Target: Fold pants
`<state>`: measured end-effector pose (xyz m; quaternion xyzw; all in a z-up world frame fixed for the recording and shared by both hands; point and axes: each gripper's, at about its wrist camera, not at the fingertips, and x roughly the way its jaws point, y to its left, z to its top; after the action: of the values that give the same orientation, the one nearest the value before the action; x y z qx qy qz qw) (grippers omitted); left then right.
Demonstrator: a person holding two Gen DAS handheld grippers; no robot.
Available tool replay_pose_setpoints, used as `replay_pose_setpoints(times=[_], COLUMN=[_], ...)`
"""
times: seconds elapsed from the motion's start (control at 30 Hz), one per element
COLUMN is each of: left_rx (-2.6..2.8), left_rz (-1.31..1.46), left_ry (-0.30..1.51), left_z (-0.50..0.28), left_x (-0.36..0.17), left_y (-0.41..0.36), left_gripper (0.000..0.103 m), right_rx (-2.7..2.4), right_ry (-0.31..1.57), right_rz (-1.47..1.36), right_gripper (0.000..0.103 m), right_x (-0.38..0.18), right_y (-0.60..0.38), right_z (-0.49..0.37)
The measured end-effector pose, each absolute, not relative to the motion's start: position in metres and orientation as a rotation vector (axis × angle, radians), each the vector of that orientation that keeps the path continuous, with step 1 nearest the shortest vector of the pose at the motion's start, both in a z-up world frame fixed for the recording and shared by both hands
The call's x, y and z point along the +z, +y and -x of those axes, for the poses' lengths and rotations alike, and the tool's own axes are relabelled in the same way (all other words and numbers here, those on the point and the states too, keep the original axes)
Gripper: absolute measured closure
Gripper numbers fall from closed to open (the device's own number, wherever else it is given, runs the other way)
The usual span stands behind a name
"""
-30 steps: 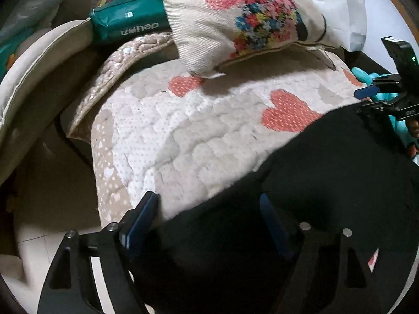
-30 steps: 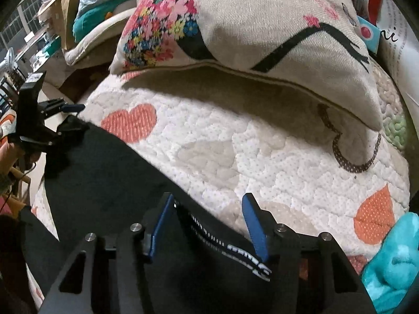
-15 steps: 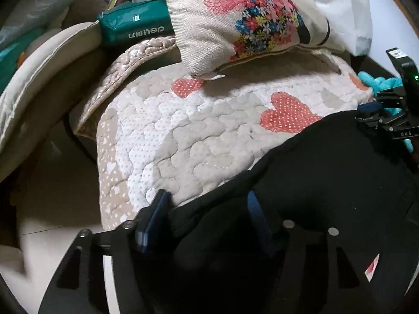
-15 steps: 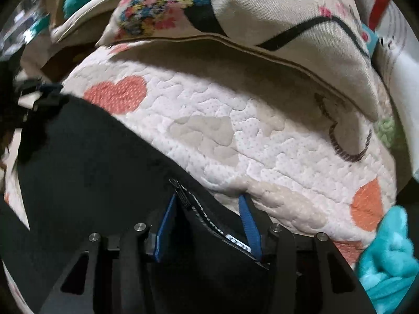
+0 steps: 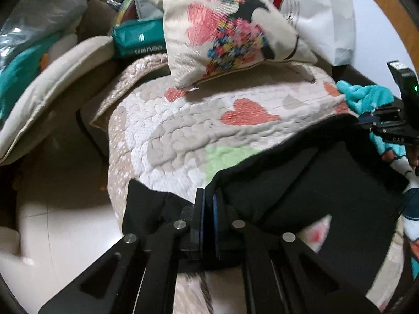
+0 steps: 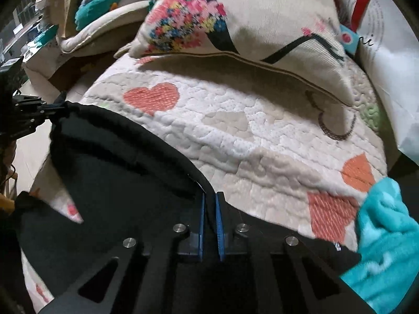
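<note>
Black pants (image 5: 327, 183) — bunched, lifted edge

The black pants (image 5: 327, 183) run out of frame at 6 o'clock behind the left gripper (image 5: 208, 196), hiding their lower part. The cushion (image 6: 248, 18) is cropped at 12 o'clock in the right wrist view, its floral print blurred. At 9 o'clock there, the clutter is too dim to identify.

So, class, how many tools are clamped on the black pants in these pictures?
2. The left tool pinches the edge of the black pants at one end. The right tool pinches it at the other end, near the turquoise blanket. None seems hidden.
</note>
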<state>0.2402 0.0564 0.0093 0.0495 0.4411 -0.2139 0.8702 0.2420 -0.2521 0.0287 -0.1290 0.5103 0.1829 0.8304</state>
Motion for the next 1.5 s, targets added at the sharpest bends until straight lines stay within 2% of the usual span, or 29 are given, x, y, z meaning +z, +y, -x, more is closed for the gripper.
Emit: replay_pose_setpoints(times=[0.33,0.7,0.8,0.87,0.93,0.97,1.03,1.07,1.1,1.17,1.23,1.33,1.5], left_rx=[-0.415,-0.362,-0.322,-0.284,-0.248,-0.241,-0.224,-0.219,-0.215,-0.189,-0.104,0.054,0.113], left_rz=[-0.077,-0.111,-0.199,-0.276,-0.319,-0.318,-0.282,-0.242,-0.181,-0.057,0.089,0.319,0.507], left_ry=[0.893,1.002,1.059,1.12,1.158,1.163,1.175,1.172,1.163,1.149,1.141,1.164,1.213], left_z=[-0.13,-0.03,-0.01,-0.003,0.005,0.007,0.012,0.013,0.014,0.013,0.006,-0.008,-0.019], left_x=[0.037,0.007,-0.01,-0.024,-0.03,-0.028,-0.019,-0.011,-0.002,0.011,0.017,0.006,-0.035], left_y=[0.054,0.04,0.03,0.023,0.02,0.022,0.03,0.037,0.048,0.072,0.1,0.137,0.138], left_gripper=[0.098,0.098,0.098,0.094,0.092,0.092,0.092,0.092,0.091,0.084,0.068,0.067,0.067], right_rx=[0.408,0.42,0.406,0.399,0.384,0.367,0.35,0.345,0.341,0.334,0.338,0.35,0.412], right_ry=[1.108,1.219,1.252,1.271,1.287,1.297,1.305,1.305,1.301,1.278,1.255,1.205,1.123], right_rz=[0.339,0.44,0.507,0.544,0.567,0.591,0.614,0.618,0.62,0.62,0.594,0.507,0.332], right_gripper=[0.095,0.094,0.094,0.093,0.089,0.084,0.068,0.052,0.042,0.041,0.041,0.041,0.041], right_x=[0.038,0.003,-0.01,-0.017,-0.02,-0.02,-0.018,-0.016,-0.013,-0.002,0.012,0.035,0.057], right_y=[-0.251,-0.249,-0.247,-0.246,-0.245,-0.245,-0.246,-0.247,-0.248,-0.251,-0.255,-0.254,-0.225], right_z=[-0.136,-0.051,-0.036,-0.029,-0.024,-0.021,-0.015,-0.011,-0.009,-0.002,0.0,-0.005,-0.032])
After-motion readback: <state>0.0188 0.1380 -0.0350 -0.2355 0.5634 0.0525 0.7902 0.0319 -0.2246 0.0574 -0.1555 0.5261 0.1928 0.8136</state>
